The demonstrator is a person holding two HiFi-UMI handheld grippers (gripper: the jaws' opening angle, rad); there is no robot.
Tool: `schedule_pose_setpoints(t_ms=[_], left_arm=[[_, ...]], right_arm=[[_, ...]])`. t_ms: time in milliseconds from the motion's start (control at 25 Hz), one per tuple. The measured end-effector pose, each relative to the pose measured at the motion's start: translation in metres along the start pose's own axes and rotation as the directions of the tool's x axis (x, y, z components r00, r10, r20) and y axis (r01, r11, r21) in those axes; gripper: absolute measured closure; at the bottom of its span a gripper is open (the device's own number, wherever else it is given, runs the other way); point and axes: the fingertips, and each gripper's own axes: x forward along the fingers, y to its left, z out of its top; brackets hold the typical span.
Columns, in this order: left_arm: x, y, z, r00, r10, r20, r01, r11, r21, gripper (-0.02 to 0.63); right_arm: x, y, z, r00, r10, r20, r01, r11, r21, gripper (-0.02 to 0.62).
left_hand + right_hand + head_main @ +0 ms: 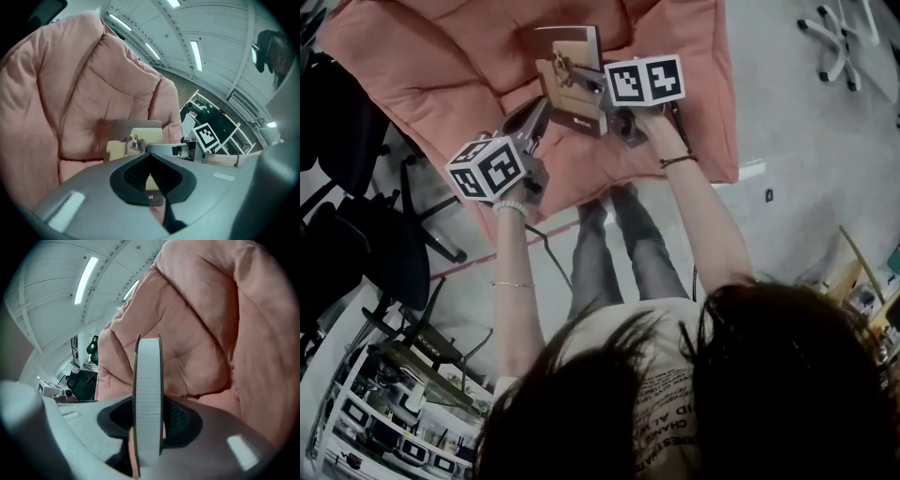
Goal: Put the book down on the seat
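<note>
Beside the pink seat [422, 66], black office chairs [358, 248].

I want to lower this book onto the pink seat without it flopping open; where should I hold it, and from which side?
Take the book across its thickness at the page edge that faces you, coming from your side, as the right gripper does. There the fingers press both covers together, so it likely stays shut.

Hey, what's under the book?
The pink seat cushion, below the book clamped in the right gripper. The patch directly beneath is covered, so contact cannot be seen.
</note>
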Motion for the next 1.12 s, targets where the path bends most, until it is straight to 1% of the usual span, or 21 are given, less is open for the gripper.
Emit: schedule_pose_setpoints(t_ms=[280,400,520,880,1120], left_arm=[[0.005,0.012,-0.014,1.000,-0.009,-0.029,0.008,1.000,-0.025,0.607],[0.012,0.002,-0.024,0.999,-0.008,-0.042,0.007,1.000,-0.025,0.607],[0.022,-0.003,-0.026,0.999,-0.004,-0.048,0.002,1.000,-0.031,0.607],[0.027,0.004,-0.027,0.998,-0.004,-0.068,0.003,1.000,-0.026,0.607],[0.028,0.007,-0.032,0.996,-0.015,-0.083,0.012,0.999,-0.035,0.607]], right_arm=[[0.014,-0.015,-0.016,0.997,-0.056,-0.054,0.054,0.998,-0.039,0.448],[0.001,-0.027,-0.026,0.995,-0.073,-0.061,0.071,0.997,-0.039,0.448],[-0.009,-0.042,-0.029,0.994,-0.088,-0.070,0.085,0.996,-0.040,0.448],[-0.004,-0.045,-0.030,0.993,-0.098,-0.072,0.095,0.995,-0.038,0.446],[0.000,-0.051,-0.034,0.986,-0.125,-0.113,0.121,0.992,-0.037,0.445]])
